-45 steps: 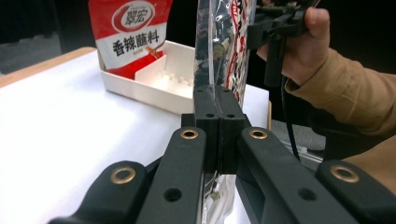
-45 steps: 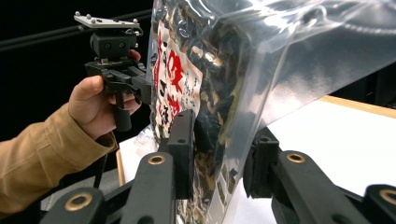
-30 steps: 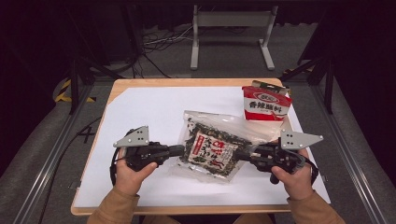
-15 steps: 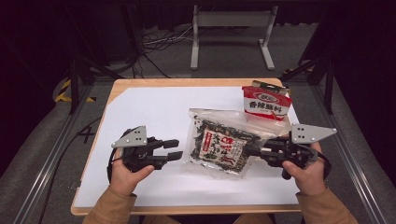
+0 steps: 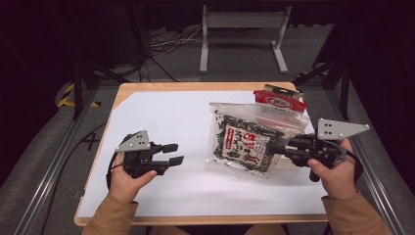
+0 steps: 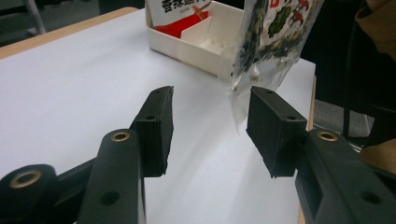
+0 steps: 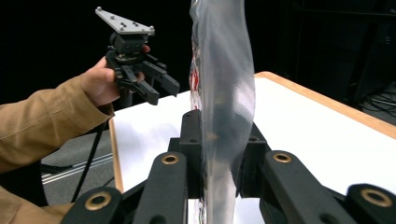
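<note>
A clear bag of dark dried seaweed (image 5: 241, 142) with a red and white label hangs tilted above the white table sheet (image 5: 161, 115). My right gripper (image 5: 275, 148) is shut on its right edge. In the right gripper view the jaws (image 7: 219, 140) pinch the clear plastic (image 7: 223, 84). My left gripper (image 5: 174, 152) sits to the left of the bag and apart from it. Its jaws have just been opening, and nothing is between them (image 6: 210, 116). The bag's lower corner (image 6: 261, 51) hangs beyond the fingertips.
A red and white open carton (image 5: 277, 100) stands at the back right, behind the bag; its white divided inside (image 6: 196, 44) faces the left gripper. The wooden table edge (image 5: 195, 86) borders the sheet. Metal rails and cables run along the floor around the table.
My left gripper let go of the bag's left edge, opened and drew back to the left. My right gripper rose and shifted right, lifting the bag off the sheet.
</note>
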Demonstrator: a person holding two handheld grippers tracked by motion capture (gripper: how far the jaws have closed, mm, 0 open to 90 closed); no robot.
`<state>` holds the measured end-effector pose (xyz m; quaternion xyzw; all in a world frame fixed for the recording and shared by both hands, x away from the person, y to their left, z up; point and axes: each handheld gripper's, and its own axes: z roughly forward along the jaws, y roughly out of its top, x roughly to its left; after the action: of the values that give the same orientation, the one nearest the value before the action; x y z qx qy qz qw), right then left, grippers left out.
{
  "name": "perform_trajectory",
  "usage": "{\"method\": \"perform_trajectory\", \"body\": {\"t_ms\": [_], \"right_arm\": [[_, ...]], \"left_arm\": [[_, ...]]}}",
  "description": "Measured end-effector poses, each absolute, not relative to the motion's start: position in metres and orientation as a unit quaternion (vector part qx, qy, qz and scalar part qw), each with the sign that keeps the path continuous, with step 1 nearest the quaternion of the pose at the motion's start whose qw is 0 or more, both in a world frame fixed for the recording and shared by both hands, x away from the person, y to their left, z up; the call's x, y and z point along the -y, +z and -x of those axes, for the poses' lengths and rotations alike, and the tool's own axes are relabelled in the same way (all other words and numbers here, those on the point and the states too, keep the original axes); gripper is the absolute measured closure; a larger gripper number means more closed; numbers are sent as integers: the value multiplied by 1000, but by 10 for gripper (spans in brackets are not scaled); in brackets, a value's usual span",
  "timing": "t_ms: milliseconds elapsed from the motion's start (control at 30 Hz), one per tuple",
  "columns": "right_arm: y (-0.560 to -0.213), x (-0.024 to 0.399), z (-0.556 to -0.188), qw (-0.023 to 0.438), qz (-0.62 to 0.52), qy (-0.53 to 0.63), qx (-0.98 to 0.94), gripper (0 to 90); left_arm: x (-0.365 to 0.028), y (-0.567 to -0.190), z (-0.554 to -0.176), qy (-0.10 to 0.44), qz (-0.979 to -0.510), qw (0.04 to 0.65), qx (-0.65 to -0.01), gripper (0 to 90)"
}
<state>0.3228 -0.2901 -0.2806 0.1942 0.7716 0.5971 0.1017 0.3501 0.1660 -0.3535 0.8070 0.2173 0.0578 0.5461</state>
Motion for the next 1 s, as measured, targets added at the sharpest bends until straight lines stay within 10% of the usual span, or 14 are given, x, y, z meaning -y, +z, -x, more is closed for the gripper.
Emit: {"method": "perform_trajectory", "body": {"t_ms": [1000], "right_arm": [[-242,329,-329,164,-229,585,-761,764]], "left_arm": [[-199,-369,-366,83,-810,496,-302,354]]}}
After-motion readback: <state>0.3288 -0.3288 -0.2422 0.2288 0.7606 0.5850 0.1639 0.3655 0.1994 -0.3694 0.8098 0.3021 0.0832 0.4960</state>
